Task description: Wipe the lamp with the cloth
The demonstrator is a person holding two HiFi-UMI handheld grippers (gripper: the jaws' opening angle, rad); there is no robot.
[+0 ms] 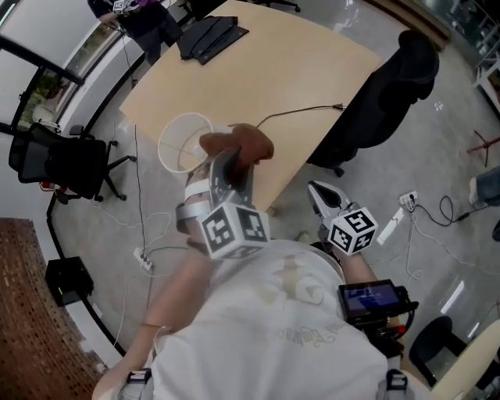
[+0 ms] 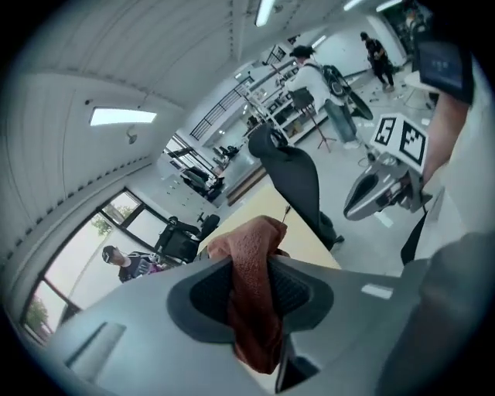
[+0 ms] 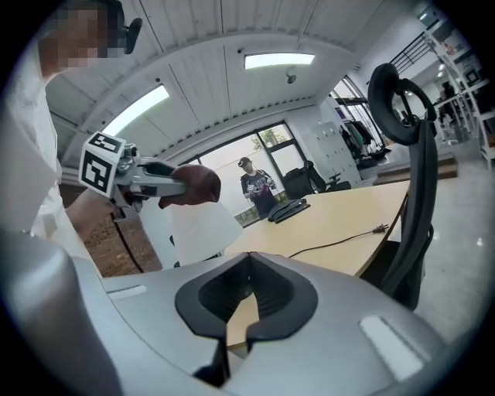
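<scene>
The left gripper [image 1: 230, 164] is clamped on a brown cloth [image 1: 238, 143]. The cloth bunches out past the fingertips, I judge so that soft fabric rather than the hard jaws meets the lamp [image 1: 181, 142]. The lamp, with a white shade open at the top, stands on the near corner of the table [image 1: 273, 70]. The cloth sits at the right side of the shade's upper rim; whether it presses there or hangs just short I cannot tell. I point this gripper downward at a slant, which suits a stroke along the rim or down the shade's outer wall. The right gripper [image 1: 316, 194] waits off the table's edge, near my body, its jaws closed together on nothing. From there it could come in to steady the shade, which looks light and apt to tip under a sideways wipe. A power cord [image 1: 305, 111] trails across the table from behind the cloth to a loose plug, so the lamp appears unplugged. The cord lies close enough to snag a wide sweep. A black chair [image 1: 391, 94] crowds the table's right side, a dark bundle [image 1: 211, 35] lies well apart at the far end, and a person [image 1: 141, 16] stands beyond it.
</scene>
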